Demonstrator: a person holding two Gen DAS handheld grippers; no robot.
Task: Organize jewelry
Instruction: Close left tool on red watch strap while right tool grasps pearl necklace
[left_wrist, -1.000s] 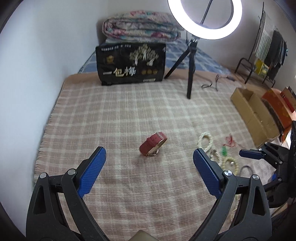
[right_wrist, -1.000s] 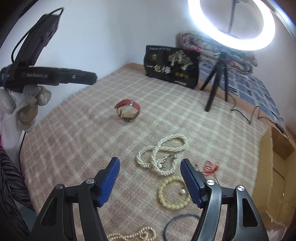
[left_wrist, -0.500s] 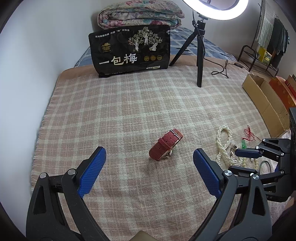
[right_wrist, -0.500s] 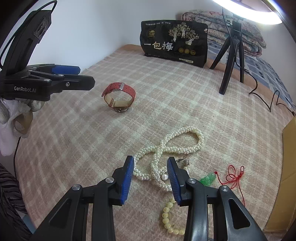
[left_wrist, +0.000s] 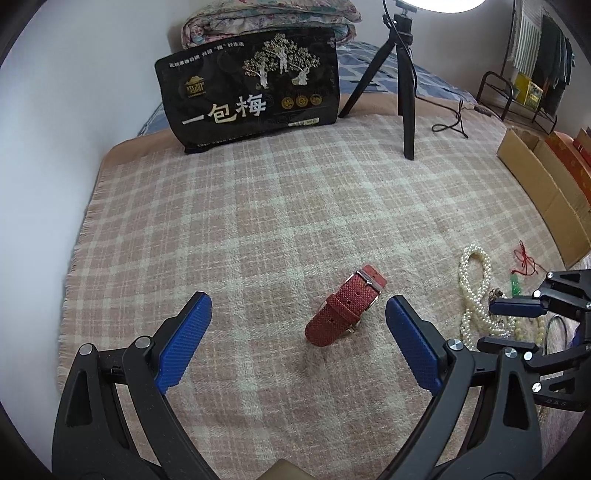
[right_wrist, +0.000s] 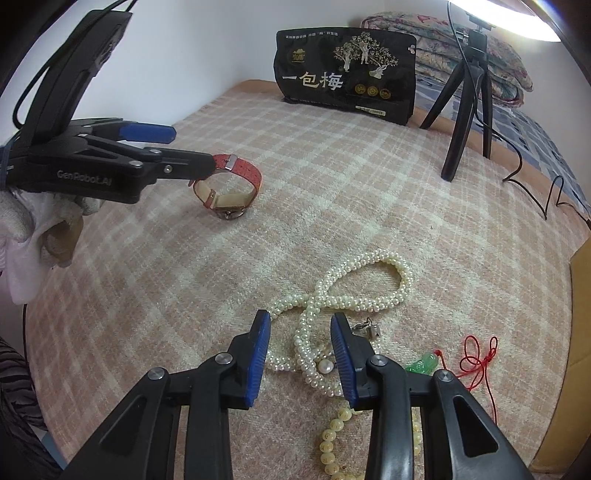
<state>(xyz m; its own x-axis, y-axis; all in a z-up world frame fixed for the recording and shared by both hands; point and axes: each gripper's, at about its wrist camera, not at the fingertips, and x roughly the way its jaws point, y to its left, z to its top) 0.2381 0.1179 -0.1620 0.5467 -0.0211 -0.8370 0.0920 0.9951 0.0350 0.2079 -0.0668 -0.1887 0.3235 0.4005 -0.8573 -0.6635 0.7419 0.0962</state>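
broadly, a pink plaid blanket (left_wrist: 229, 221) covers the bed and carries everything else. at its far edge a black bag (left_wrist: 255, 85) with white characters stands upright, with a folded quilt (left_wrist: 266, 14) behind it and a black tripod (left_wrist: 400, 70) to its right. cardboard boxes (left_wrist: 546, 184) line the blanket's right border.

left gripper (left_wrist: 297, 345): jaws spread wide, released, gripping nothing. a red watch (left_wrist: 345, 306), strap buckled into a loop, lies on the blanket between and just beyond the two blue pads, touching neither. in the right wrist view this gripper is held by a white-gloved hand (right_wrist: 33, 229) and its tips hang over the watch.

right gripper (right_wrist: 301, 354): jaws closing, blue pads (right_wrist: 258, 354) set either side of strands of a pearl necklace (right_wrist: 365, 291), which lies on the blanket in a twisted figure-eight. the pads do not yet press on the beads.

smaller items near the necklace: a yellow bead bracelet (right_wrist: 328, 446) just below the right gripper's jaws, a green pendant (right_wrist: 423, 363) on a red cord (right_wrist: 476, 358) to the right, and a small metal clasp (right_wrist: 369, 326) beside the right pad.
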